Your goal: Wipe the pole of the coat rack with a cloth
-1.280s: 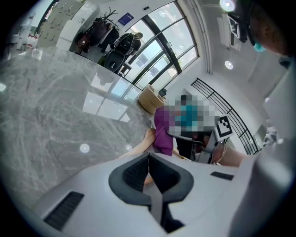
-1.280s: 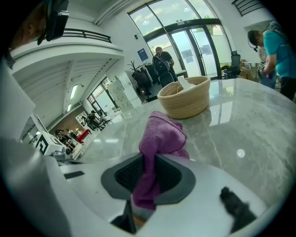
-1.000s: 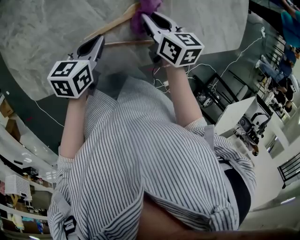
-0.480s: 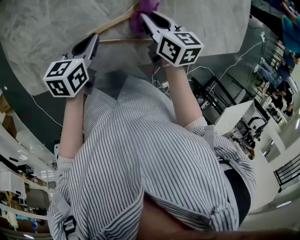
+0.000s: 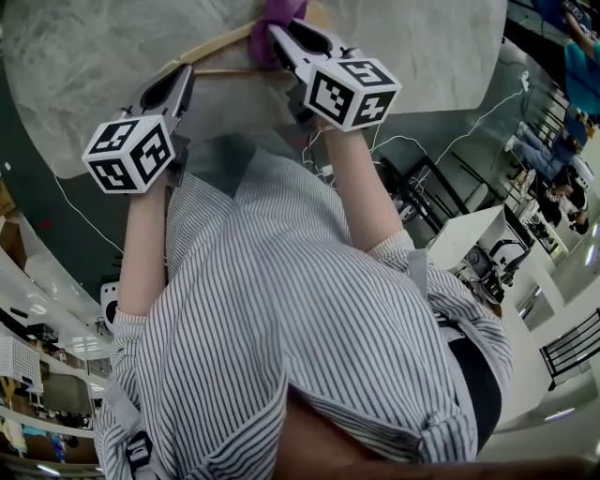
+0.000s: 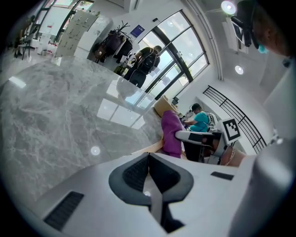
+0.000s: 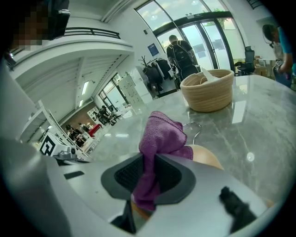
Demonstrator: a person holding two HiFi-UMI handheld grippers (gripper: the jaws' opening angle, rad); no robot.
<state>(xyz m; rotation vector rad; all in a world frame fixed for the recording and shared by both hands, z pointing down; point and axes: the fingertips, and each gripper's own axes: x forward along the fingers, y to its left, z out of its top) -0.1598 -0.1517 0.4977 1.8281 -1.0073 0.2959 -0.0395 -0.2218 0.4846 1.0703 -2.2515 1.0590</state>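
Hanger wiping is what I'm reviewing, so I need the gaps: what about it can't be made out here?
Head view: the top edge cuts off the hanger's far part; the right gripper and cloth cover its middle.
Right gripper view: cloth and jaws hide where cloth meets wood.
Left gripper view: the left gripper's body hides most of the hanger; whether its shut jaws touch wood is unclear.

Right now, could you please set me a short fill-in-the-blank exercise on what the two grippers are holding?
The right gripper is shut on a ___ cloth.
The jaws of the left gripper are ___, with nothing between them.
The hanger by the cloth is made of ___.
Missing words: purple; shut; wood.
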